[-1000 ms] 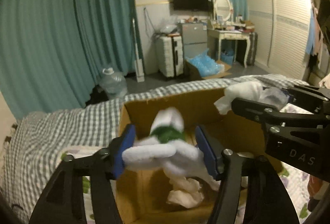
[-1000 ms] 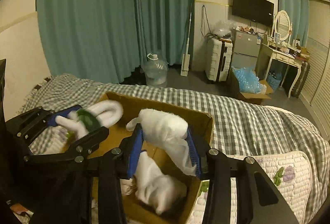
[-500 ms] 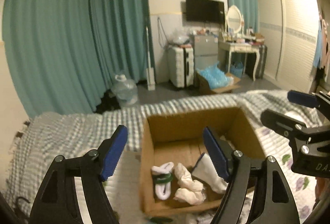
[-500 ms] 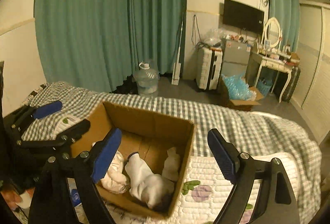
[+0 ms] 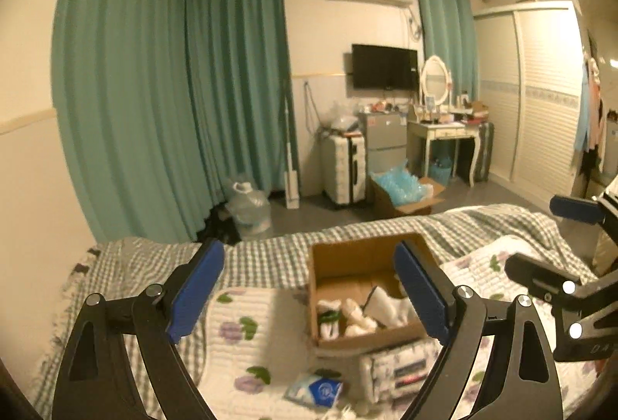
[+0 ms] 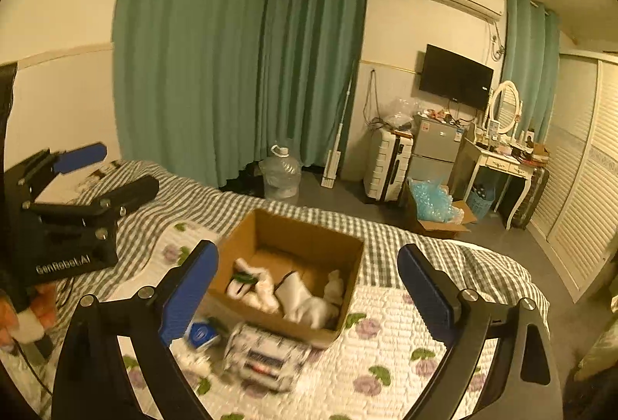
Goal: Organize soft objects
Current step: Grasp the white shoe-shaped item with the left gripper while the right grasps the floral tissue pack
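Observation:
An open cardboard box (image 5: 363,257) (image 6: 293,230) stands on the bed. Inside lie several white soft items: a white sock pair with a green band (image 5: 328,315) (image 6: 243,277), a crumpled white piece (image 5: 361,315) and a larger white cloth (image 6: 309,304). My left gripper (image 5: 309,292) is open and empty, held high and back from the box. My right gripper (image 6: 309,288) is open and empty, also high above the box. Each gripper shows at the edge of the other's view.
A quilted floral blanket (image 6: 386,354) and checked sheet (image 5: 270,257) cover the bed. A tissue pack (image 6: 266,354) and a small blue packet (image 5: 314,389) lie in front of the box. Beyond the bed are a water jug (image 6: 280,174), suitcase (image 5: 343,165) and dresser (image 5: 444,134).
Both grippers opened and dropped their white soft items into the box, then rose and pulled back from it. The box now looks smaller and lower in both views.

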Tool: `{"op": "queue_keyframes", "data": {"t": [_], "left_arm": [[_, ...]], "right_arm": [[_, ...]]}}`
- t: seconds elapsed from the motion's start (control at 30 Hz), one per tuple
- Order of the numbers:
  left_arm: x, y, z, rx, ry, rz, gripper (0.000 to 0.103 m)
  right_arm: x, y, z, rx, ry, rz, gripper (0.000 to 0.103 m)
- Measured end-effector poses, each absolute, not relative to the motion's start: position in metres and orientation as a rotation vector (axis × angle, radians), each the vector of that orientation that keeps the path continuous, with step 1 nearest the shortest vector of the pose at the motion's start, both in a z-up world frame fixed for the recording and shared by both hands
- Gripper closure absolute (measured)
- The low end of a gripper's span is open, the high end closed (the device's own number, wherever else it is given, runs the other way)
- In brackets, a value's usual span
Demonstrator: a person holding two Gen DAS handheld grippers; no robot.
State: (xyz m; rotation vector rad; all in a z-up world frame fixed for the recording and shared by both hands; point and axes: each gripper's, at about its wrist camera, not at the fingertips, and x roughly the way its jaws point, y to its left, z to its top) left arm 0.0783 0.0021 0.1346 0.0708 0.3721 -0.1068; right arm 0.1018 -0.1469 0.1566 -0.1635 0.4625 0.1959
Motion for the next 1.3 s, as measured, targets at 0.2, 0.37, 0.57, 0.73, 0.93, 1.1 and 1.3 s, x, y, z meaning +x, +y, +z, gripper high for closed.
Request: {"op": "queue_keyframes", "data": {"t": [0.2, 0.37, 0.57, 0.73, 0.93, 1.1, 1.3], "left_arm": [[0.059, 0.023, 0.101, 0.054, 0.394, -0.069, 0.012], [0.062, 0.028, 0.056, 0.047, 0.452, -0.022, 0.012], [0.076, 0.025, -0.032, 0.027, 0.601, 0.01, 0.012], [0.087, 0.011, -0.09, 0.049, 0.716, -0.002, 0.012], [0.094, -0.005, -0.125, 0.044, 0.825, -0.053, 0.012], [0.095, -0.009, -0.143, -0.007, 0.898, -0.084, 0.014], [0.1, -0.019, -0.154, 0.003, 0.927, -0.099, 0.024]], "right_arm": [[0.078, -0.13, 0.117, -0.168, 0.51, 0.239, 0.008], [0.086, -0.118, 0.061, -0.169, 0.581, 0.261, 0.008], [0.113, -0.106, -0.018, -0.195, 0.695, 0.272, 0.009], [0.137, -0.105, -0.072, -0.208, 0.794, 0.252, 0.009], [0.141, -0.119, -0.088, -0.168, 0.817, 0.22, 0.009], [0.154, -0.14, -0.094, -0.127, 0.848, 0.183, 0.009], [0.171, -0.156, -0.102, -0.046, 0.875, 0.171, 0.009]]}}
